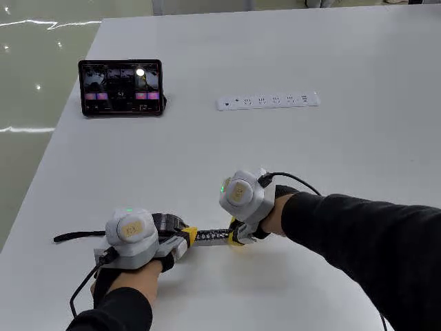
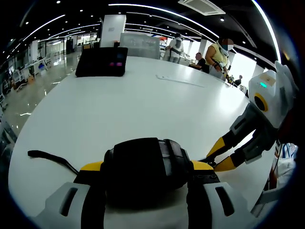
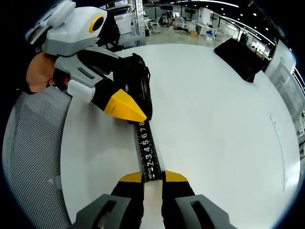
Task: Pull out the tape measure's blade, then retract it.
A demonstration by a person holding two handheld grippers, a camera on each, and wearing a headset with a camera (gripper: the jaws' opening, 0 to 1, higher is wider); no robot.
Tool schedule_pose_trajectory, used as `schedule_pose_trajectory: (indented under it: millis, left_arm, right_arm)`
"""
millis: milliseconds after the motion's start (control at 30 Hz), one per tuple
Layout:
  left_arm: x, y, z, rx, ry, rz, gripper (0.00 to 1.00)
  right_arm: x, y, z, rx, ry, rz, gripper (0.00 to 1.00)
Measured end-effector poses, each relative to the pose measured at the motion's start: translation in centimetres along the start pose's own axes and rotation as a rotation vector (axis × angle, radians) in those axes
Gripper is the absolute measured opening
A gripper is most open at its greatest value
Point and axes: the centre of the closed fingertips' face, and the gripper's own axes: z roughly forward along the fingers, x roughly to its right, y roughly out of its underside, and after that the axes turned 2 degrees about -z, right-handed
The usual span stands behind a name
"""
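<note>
1 tape measure (image 2: 143,167) sits clamped in left gripper (image 1: 183,243); right gripper (image 3: 153,178) pinches its blade (image 3: 145,143). Head view adds 1 tablet (image 1: 120,87), 1 power strip (image 1: 269,101)

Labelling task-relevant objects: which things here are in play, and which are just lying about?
In play: black tape measure case, black numbered blade, left hand-held gripper, right hand-held gripper.
Lying about: black rectangular tablet, white plastic power strip.

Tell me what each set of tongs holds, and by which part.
Left tongs clamp the tape measure's case by its sides; right tongs pinch the blade's tip.
</note>
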Motion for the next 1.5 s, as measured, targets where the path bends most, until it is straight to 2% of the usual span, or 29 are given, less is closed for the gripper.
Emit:
schedule_pose_trajectory:
  millis: [367,1033,1500]
  left_arm:
    - [0.0,0.0,0.0,-0.003,0.008,-0.005,0.65]
    - [0.0,0.0,0.0,0.0,0.011,-0.009,0.65]
    - [0.0,0.0,0.0,-0.003,0.01,-0.01,0.65]
  right_arm:
    - [-0.4,-1.3,0.5,0.023,-0.01,-0.019,0.1]
    - [-0.6,-2.1,0.9,0.07,-0.028,-0.025,0.1]
    - [-0.7,-2.7,1.4,0.063,-0.027,-0.022,0.1]
